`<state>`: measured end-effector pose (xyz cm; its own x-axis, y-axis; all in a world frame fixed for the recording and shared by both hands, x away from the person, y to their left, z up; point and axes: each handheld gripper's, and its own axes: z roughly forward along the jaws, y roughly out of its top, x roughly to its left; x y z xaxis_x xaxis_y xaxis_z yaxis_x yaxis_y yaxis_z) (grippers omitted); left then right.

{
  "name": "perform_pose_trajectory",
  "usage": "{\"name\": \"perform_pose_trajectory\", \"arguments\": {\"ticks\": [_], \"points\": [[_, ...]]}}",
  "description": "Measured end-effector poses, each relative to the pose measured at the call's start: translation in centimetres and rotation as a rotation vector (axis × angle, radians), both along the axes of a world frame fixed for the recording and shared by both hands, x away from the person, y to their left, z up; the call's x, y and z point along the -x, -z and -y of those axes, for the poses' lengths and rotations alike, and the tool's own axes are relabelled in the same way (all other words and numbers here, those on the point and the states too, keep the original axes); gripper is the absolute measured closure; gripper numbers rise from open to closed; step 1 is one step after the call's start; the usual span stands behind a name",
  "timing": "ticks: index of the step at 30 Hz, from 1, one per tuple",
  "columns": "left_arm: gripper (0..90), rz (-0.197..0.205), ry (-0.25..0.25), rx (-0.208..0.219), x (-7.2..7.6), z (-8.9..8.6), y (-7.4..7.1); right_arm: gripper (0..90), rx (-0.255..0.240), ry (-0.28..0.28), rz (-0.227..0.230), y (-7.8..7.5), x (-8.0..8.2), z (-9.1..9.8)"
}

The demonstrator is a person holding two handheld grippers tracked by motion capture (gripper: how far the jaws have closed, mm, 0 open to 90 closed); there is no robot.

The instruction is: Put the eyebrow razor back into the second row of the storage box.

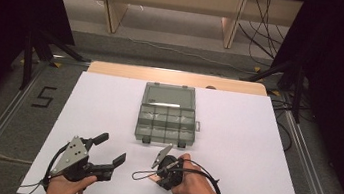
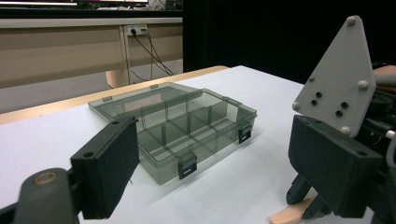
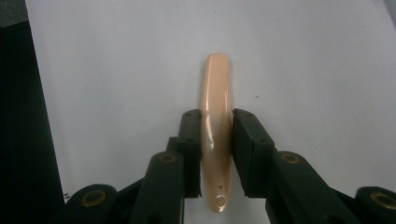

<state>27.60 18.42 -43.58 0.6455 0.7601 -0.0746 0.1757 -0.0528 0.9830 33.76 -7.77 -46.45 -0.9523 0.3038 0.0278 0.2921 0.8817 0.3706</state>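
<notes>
Handle (image 3: 215, 121) between right jaws (clamped)

Between the black fingers (image 3: 189, 140) of the right gripper (image 3: 215, 140) sits a glossy peach-beige stick (image 3: 215, 98). Past the left gripper's (image 1: 111, 150) matte black fingers (image 2: 109, 163) lies a smoky grey, see-through box (image 2: 187, 126) with darker grey clasps. The bench (image 1: 253, 153) beneath them is plain white with a pale wood edge. A light grey plate (image 2: 338, 88), dotted with black holes, tops the right gripper.
</notes>
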Motion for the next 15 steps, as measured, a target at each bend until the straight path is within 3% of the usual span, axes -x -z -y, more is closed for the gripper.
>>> {"name": "perform_pose_trajectory", "arguments": {"ticks": [15], "points": [[16.2, 0.000, -0.001, 0.004, 0.00, -0.01, -0.02, 74.3, -0.045, 0.047, -0.031, -0.37, -0.48, 0.78]]}}
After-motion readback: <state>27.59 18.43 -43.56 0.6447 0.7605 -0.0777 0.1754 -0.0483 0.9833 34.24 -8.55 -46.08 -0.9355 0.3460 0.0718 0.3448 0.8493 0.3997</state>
